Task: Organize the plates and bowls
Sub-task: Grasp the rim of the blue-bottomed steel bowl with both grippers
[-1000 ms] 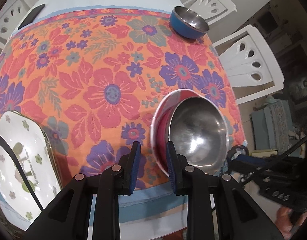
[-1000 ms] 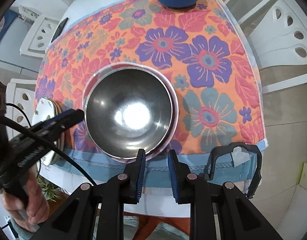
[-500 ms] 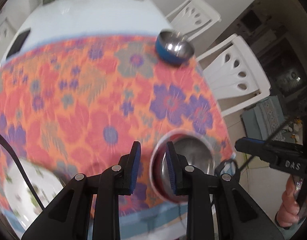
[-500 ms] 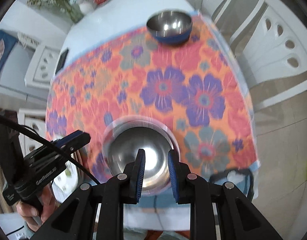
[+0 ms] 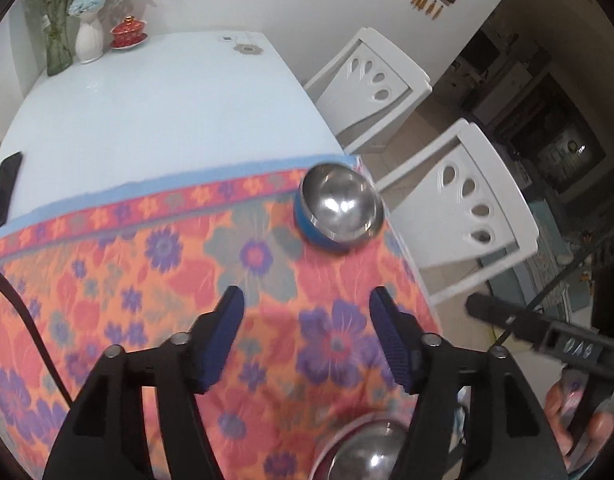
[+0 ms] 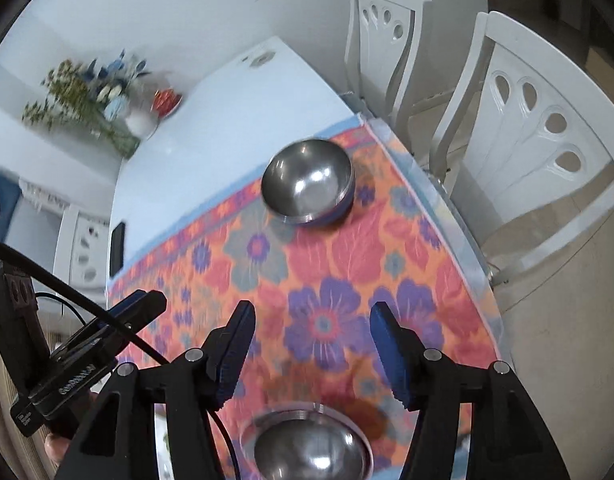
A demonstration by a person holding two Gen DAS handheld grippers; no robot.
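Observation:
A blue bowl with a steel inside sits at the far right corner of the floral cloth; it also shows in the right wrist view. A steel bowl in a pink rim lies on the cloth near the front edge, below both grippers; it also shows in the right wrist view. My left gripper is open and empty, high above the cloth. My right gripper is open and empty, also raised. The patterned plates are out of view.
The floral cloth covers the near part of a white table. Two white chairs stand along the right side. A phone lies at the left edge. Vases and a red cup stand at the far end.
Both grippers have opened wide and risen away from the pink-rimmed steel bowl, which now lies at the bottom of each view. The blue bowl sits nearer the middle of both views.

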